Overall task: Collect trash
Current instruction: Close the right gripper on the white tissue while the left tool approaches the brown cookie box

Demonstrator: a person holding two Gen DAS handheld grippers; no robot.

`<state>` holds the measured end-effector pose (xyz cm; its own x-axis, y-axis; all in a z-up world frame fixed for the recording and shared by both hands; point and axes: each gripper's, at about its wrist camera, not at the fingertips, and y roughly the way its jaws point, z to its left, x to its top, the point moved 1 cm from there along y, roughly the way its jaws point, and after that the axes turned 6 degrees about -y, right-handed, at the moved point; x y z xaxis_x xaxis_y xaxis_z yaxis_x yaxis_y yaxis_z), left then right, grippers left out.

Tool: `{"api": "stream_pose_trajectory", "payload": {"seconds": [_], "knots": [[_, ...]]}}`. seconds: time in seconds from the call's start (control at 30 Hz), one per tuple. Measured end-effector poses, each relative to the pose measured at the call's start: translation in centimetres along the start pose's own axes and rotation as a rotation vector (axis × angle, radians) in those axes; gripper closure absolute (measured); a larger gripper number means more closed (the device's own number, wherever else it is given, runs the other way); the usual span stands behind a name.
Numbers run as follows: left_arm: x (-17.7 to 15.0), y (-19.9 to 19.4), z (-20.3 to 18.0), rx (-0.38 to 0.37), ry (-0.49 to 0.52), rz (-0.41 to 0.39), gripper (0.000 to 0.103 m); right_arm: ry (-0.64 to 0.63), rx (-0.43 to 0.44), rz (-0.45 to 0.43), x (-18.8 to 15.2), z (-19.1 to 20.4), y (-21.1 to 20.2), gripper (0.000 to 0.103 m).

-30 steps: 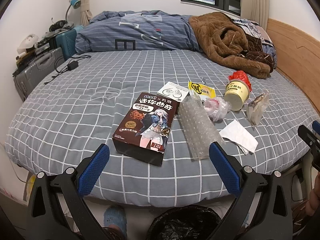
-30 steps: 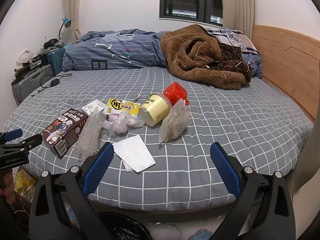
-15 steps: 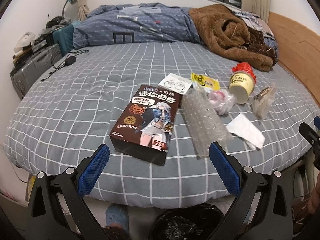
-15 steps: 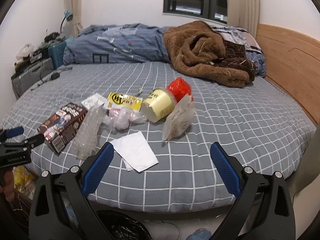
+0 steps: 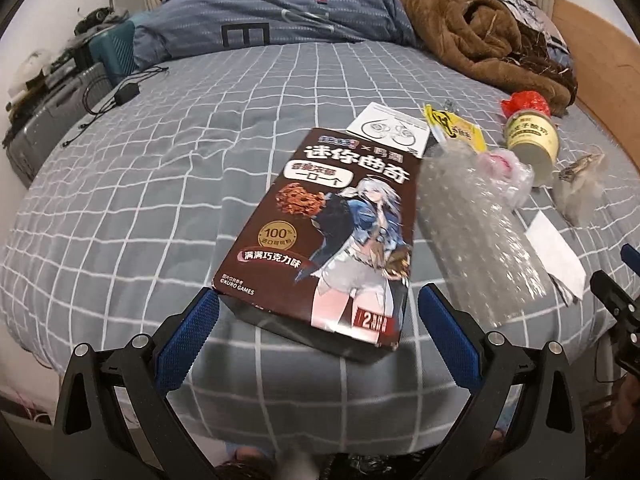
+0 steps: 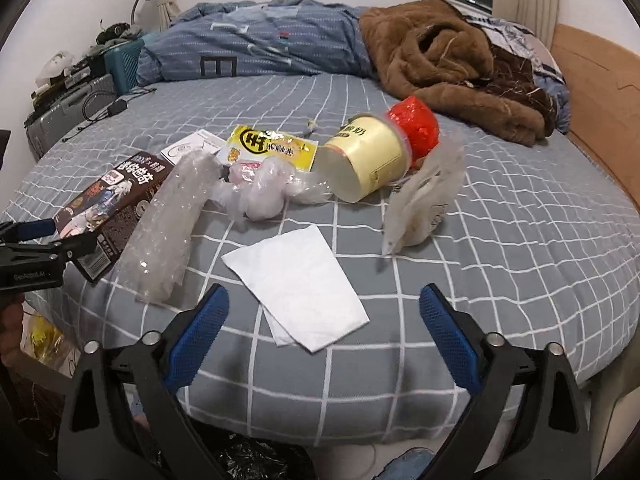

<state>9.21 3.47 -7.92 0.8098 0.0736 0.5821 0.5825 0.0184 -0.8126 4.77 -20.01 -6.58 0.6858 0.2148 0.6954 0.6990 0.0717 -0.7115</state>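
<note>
A brown cookie box (image 5: 328, 232) lies on the grey checked bed, its near end between the open fingers of my left gripper (image 5: 318, 320); it also shows in the right wrist view (image 6: 108, 200). Beside it lie bubble wrap (image 5: 476, 232), a crumpled clear bag (image 6: 264, 192), a yellow packet (image 6: 272, 148), a tipped yellow cup (image 6: 368, 160) with red plastic (image 6: 416, 126), a clear wrapper (image 6: 420, 200) and a white napkin (image 6: 300, 284). My right gripper (image 6: 322, 320) is open just in front of the napkin.
A black trash bag (image 6: 256, 460) sits on the floor below the bed edge. A brown blanket (image 6: 448, 60) and blue duvet (image 6: 256, 44) lie at the far side. A suitcase (image 5: 52, 112) and a charger cable (image 5: 120, 92) are at the left. A wooden headboard (image 6: 592, 80) is right.
Both grippers have moved forward toward the bed. The left one has closed in on the cookie box's near end; the right one has come up to the white napkin.
</note>
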Motion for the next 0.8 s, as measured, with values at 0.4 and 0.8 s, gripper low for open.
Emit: {"api": "stream_pose_trajectory", "payload": {"seconds": [0.4,0.8], "knots": [[1.7,2.0,0.6,0.029,0.023,0.009,0.005,-0.027,0.041,0.095,0.7,1.4,4.4,0.027],[3.1,1.1,1.7,-0.028,0.015,0.039,0.005,-0.013,0.069,0.158,0.3,1.5,5.8,0.048]]}}
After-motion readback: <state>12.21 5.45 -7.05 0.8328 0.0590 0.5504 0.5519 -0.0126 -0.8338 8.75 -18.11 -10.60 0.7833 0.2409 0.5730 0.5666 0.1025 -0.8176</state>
